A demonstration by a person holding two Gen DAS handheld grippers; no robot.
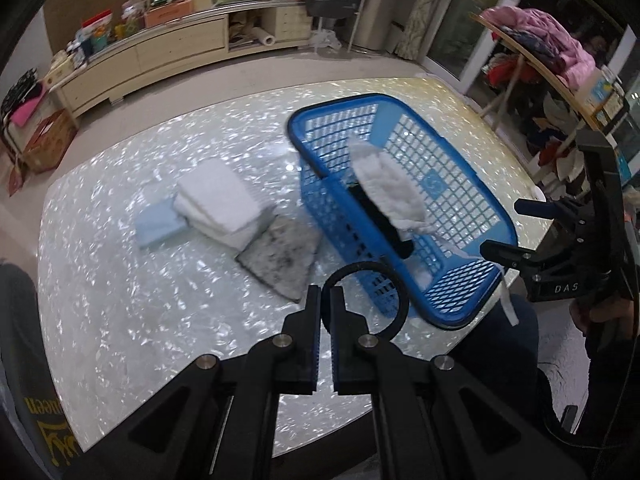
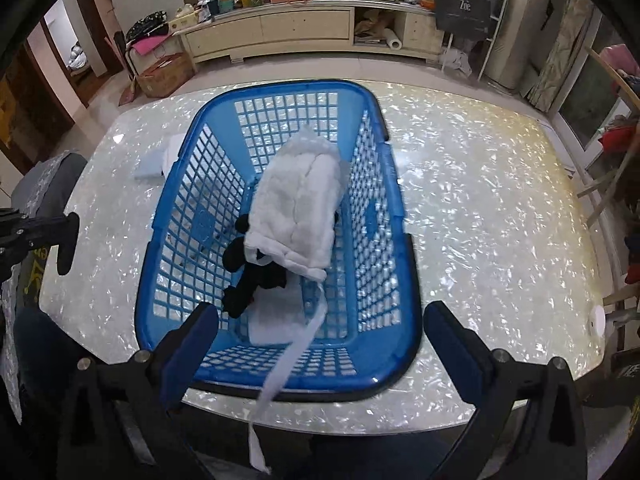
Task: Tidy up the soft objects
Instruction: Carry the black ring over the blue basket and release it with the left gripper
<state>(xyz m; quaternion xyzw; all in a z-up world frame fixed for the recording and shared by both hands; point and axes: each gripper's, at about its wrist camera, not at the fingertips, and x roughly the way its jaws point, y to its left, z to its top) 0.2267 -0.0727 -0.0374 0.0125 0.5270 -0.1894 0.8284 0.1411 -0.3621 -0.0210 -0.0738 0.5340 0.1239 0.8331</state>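
A blue mesh basket [image 1: 340, 101] [image 2: 280, 85] stands on the pearly table [image 1: 120, 300]. Inside lie a fluffy white cloth [image 1: 388, 184] [image 2: 300, 200] and a black cloth [image 2: 248, 284] beneath it. The white cloth's strap [image 2: 288, 360] trails over the basket's near rim. My right gripper [image 2: 322, 316] [image 1: 516, 228] hangs open above the basket's near end, with only the strap below its jaws. To the basket's left, above the table, my left gripper [image 1: 325, 292] [image 2: 66, 240] is shut on a black band [image 1: 394, 292] that loops out beside its fingers.
Left of the basket lie a stack of white pads [image 1: 224, 204], a light blue sponge [image 1: 158, 224] and a grey mottled cloth [image 1: 280, 252]. A cluttered low cabinet [image 2: 280, 28] runs along the far wall. A rack of clothes [image 1: 540, 44] stands at the right.
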